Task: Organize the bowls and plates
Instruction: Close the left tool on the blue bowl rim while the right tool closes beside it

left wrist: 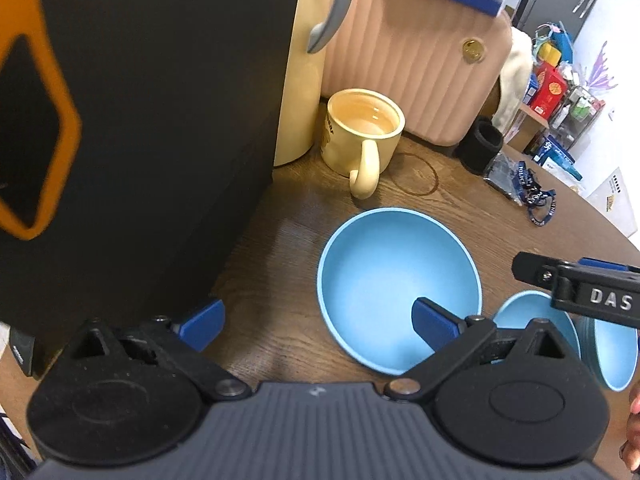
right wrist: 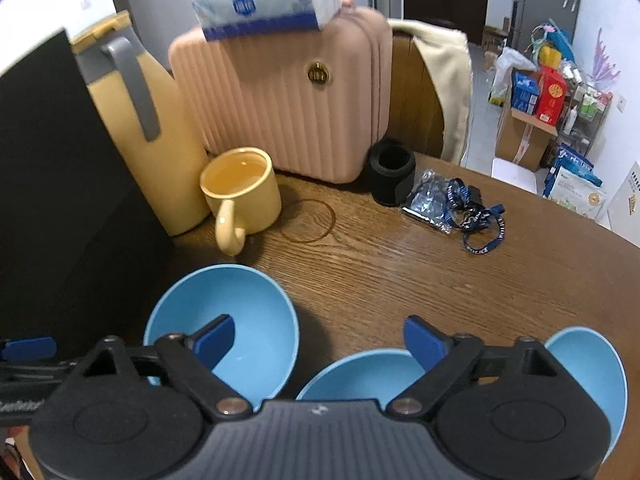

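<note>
The table (right wrist: 400, 264) is brown wood with open grain. The bowls (left wrist: 396, 280) look matt and smooth, like plastic. The mug (right wrist: 240, 192) is glossy, likely ceramic. The case (right wrist: 288, 112) is ribbed hard plastic. The gripper pads (right wrist: 424, 342) are matt.

Three empty light-blue bowls (right wrist: 240, 320) (right wrist: 360, 372) (right wrist: 592, 364), upright in a row on the wooden table.

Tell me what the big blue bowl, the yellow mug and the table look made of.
Big blue bowl: matte, evenly coloured, glare-free; probably plastic or melamine. Yellow mug: glossy glazed ceramic, judging by shiny highlights inside. Brown table: wood or wood veneer, with visible grain.
</note>
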Demonstrator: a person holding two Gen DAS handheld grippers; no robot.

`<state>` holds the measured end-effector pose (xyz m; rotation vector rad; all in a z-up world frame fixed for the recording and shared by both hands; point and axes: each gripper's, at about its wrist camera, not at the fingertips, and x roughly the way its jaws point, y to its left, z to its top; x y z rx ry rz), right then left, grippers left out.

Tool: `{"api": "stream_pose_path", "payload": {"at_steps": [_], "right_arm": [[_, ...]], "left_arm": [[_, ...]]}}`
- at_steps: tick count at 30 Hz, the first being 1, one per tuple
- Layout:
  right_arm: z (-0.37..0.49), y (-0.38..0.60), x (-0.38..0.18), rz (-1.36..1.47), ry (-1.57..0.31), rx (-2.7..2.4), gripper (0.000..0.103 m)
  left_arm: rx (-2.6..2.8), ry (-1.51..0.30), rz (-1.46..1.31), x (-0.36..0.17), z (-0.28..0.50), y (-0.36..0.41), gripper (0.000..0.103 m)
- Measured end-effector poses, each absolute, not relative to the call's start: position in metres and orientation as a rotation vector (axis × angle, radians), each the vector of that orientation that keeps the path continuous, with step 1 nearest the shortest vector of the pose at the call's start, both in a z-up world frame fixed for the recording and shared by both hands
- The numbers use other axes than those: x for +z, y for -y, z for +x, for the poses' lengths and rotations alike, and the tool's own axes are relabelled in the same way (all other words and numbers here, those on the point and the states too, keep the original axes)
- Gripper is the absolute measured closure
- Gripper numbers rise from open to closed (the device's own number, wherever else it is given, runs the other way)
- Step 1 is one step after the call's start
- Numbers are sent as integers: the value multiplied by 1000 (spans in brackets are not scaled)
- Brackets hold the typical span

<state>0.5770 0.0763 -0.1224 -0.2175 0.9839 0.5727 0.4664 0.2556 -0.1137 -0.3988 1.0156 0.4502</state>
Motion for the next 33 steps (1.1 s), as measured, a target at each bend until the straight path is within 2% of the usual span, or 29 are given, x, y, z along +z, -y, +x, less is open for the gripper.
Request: {"api": "stream_pose_path", "payload": {"at_steps": [3,7,9,15,22,25,27,29,33], "right_arm": [[585,-88,-132,-252,-1012,594,29],[593,-100,-145,-290,-1052,612,36],[597,-103,-151,-293,-1072,612,46],[605,-113,-163,-308,-1113,623,50],[611,-122,-174,-324,-1157,620,60],[611,-125,-179,-329,-1170,617,72],[611,-125,-181,-324,-1180,621,83],[611,-126,-182,-320,-1181,620,86],[612,-127,-183,-309,-1184,616,91]], "left_arm": [[458,-1038,-429,-121,474,-262,12],[472,-1079,-466,-133,484,-270,25],[476,-1091,-484,-138,486,-275,28],[471,-1124,-525,-149,496,-280,43],[481,-1157,-548,-157,505,-284,51],[486,-1170,-561,-162,508,-286,56],[483,-1176,-568,-163,508,-287,62],[480,-1179,-570,-163,509,-287,66],[479,-1185,-573,-167,512,-288,67]]}}
